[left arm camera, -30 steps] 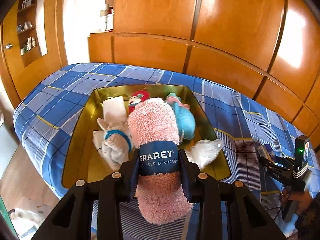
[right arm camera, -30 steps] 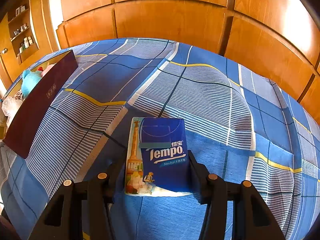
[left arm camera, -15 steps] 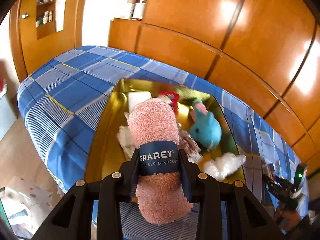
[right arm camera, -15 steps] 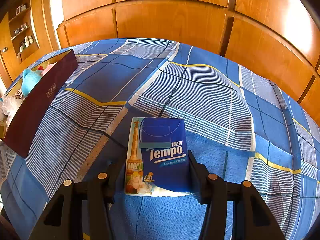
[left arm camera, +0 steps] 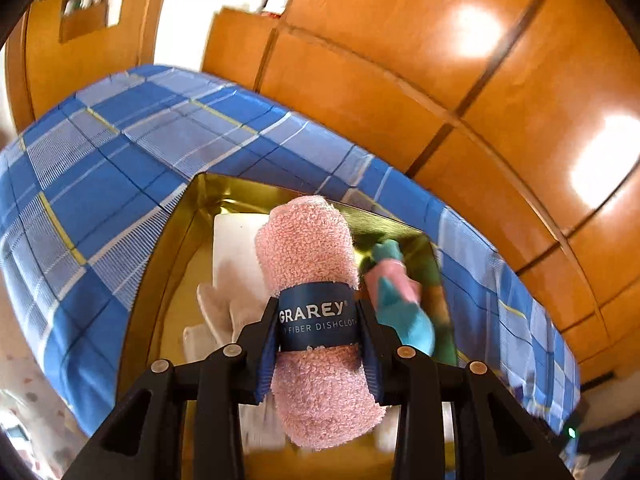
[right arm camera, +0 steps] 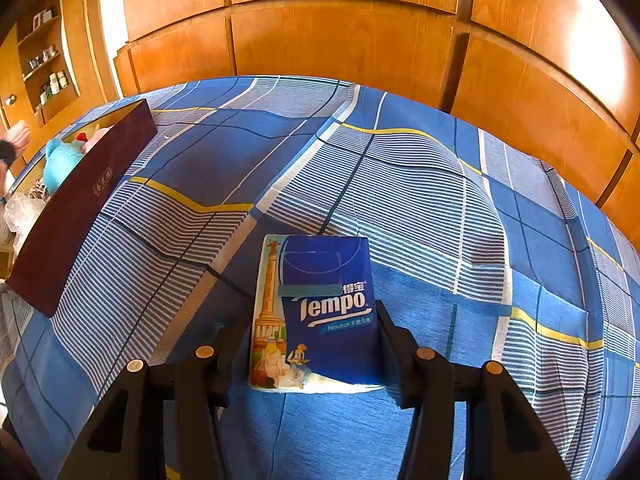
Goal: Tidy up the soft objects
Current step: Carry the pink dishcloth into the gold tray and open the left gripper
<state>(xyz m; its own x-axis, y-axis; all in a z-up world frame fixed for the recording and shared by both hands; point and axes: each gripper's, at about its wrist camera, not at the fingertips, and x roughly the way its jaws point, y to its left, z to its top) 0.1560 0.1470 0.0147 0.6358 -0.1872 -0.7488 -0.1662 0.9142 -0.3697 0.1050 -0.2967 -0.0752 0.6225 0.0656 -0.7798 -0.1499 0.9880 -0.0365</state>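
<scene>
Fluffy pink rolled dishcloth (left arm camera: pixel 316 264), navy-banded, clenched in left tool (left arm camera: pixel 320 332), seemingly above gold box (left arm camera: pixel 176 248).

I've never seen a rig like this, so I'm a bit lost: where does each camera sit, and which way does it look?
Left wrist: rides the left gripper, looking down its fingers at the pink dishcloth roll over the gold-lined box.
Right wrist: rides the right gripper, facing the Tempo tissue pack on the bed.
Shared: box, blue plush toy, checked bedcover.
</scene>
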